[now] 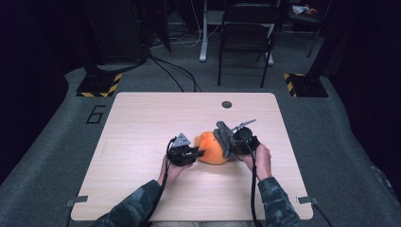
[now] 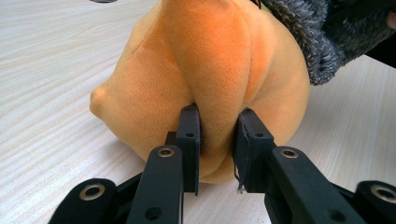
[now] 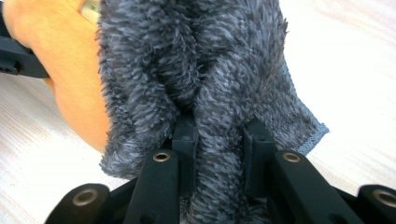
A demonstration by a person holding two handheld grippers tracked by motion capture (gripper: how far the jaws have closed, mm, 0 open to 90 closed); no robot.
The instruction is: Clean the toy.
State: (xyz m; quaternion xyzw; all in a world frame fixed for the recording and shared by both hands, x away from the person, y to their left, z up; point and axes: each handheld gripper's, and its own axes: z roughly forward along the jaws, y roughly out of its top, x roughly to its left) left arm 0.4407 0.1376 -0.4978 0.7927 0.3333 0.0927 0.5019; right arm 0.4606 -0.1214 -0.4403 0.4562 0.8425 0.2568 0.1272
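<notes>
Your grippers crowd frame center w/ the orange plush (image 1: 211, 150) & grey fuzzy cloth (image 1: 224, 137) between them, no gap there. Table (image 1: 142, 123) is bare upper left & lower center: pass freely. A dark round spot (image 1: 226, 104) sits near the top edge.

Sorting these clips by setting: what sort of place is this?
Probably a lab or recording studio, not a home: a bare wooden table stands on grey carpet, flanked by hazard-striped stand bases, with cables on the floor and a folding chair behind.

The grey fuzzy cloth (image 3: 205, 84) hides most of the orange plush (image 3: 70, 70).
</notes>
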